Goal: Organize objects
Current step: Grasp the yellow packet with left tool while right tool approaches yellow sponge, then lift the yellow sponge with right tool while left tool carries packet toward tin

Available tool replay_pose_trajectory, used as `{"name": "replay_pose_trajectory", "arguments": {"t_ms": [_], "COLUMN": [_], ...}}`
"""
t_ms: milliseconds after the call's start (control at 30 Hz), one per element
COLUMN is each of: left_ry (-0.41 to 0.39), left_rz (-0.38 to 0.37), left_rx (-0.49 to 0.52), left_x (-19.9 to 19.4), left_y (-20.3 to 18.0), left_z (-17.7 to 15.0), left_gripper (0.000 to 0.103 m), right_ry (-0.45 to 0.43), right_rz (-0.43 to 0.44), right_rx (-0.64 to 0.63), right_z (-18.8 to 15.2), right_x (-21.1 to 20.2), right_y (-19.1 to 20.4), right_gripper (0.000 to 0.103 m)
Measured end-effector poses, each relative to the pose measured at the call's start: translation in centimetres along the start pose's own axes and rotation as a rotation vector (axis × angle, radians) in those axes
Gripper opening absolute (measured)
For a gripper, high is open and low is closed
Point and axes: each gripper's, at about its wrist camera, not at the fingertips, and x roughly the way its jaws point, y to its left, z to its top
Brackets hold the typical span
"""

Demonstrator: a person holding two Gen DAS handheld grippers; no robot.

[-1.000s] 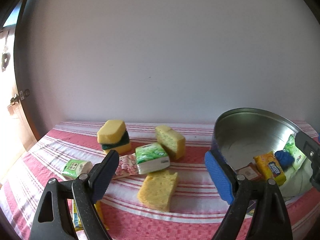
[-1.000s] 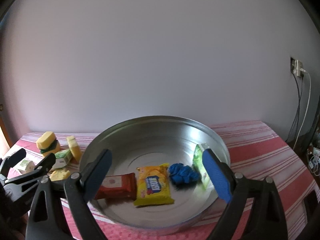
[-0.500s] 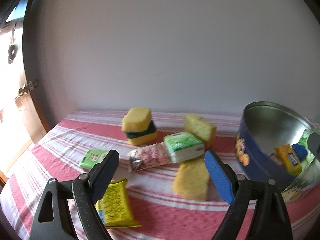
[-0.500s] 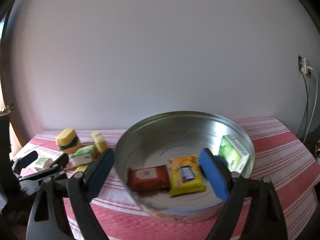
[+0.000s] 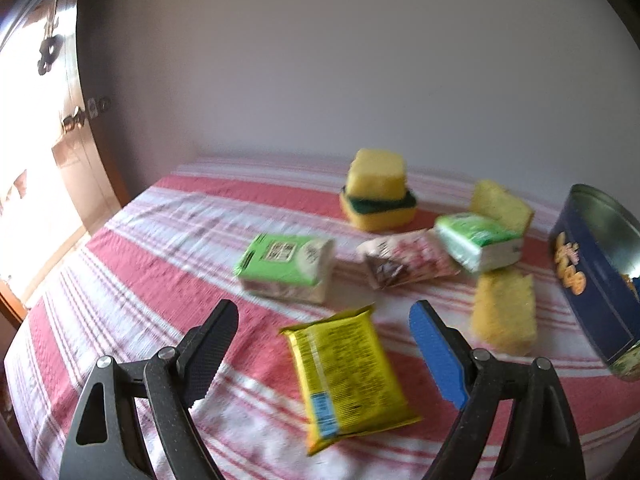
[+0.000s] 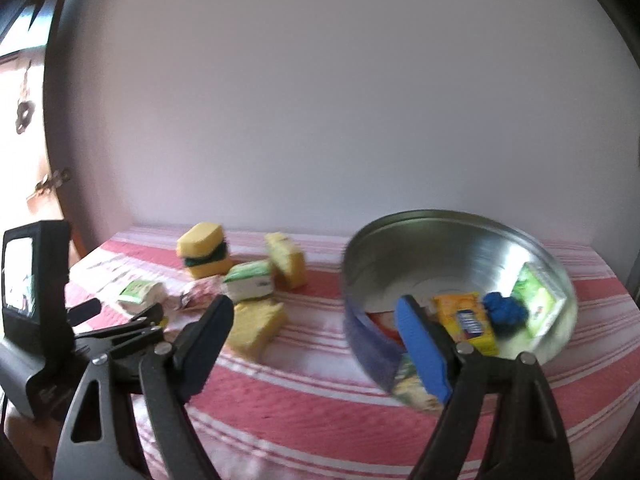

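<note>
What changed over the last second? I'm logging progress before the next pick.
Both grippers swung left: the left gripper now faces the yellow packet, open; the right gripper, empty, is closing. Nothing was grasped or released. The tin and sponges stayed put.

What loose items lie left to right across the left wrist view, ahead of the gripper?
Green tissue pack → yellow snack packet → pink wrapper → green-and-white tissue pack → blue tin at the right edge.
</note>
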Motion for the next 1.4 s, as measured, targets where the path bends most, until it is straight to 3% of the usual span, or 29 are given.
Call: {"name": "replay_pose_trajectory", "arguments": {"t_ms": [467,800,867,933,1000,1233,1400], "left_ry": [0.204,0.209,0.207,0.191,0.181,0.150,-0.012], "left_rz": [-0.069,-0.066,-0.070,-0.080,-0.089,-0.130,-0.117], "left_rx": [-0.010,-0.004,-0.002,0.006,0.016,0.006,0.043], "left_x": [3.5,3.6,3.5,3.3,3.0,2.5,0.0], "left_y": [1.3,1.2,1.2,1.0,0.6,0.5,-0.1], "left_z": [-0.7,-0.9,-0.9,-0.7,-0.7,-0.6,0.0], "left_gripper": [0.089,0.089,0.087,0.066,0.055,0.053,0.053], "right_ry": [0.224,0.372,0.410,0.409,0.410,0.401,0.308], "right_rz": [0.038,0.032,0.039,0.044,0.040,0.074,0.083], "right_rx": [0.000,0.019,0.030,0.019,-0.009,-0.008,-0.029], "right_z": [-0.2,-0.8,-1.0,-0.9,-1.0,-1.3,-0.8], "right_x": [7.9,13.3,14.3,14.5,14.3,13.3,9.5], "right_y": [3.8,4.3,4.3,4.5,4.7,4.4,4.5], "right_gripper": [0.081,0.080,0.078,0.068,0.062,0.052,0.052]}}
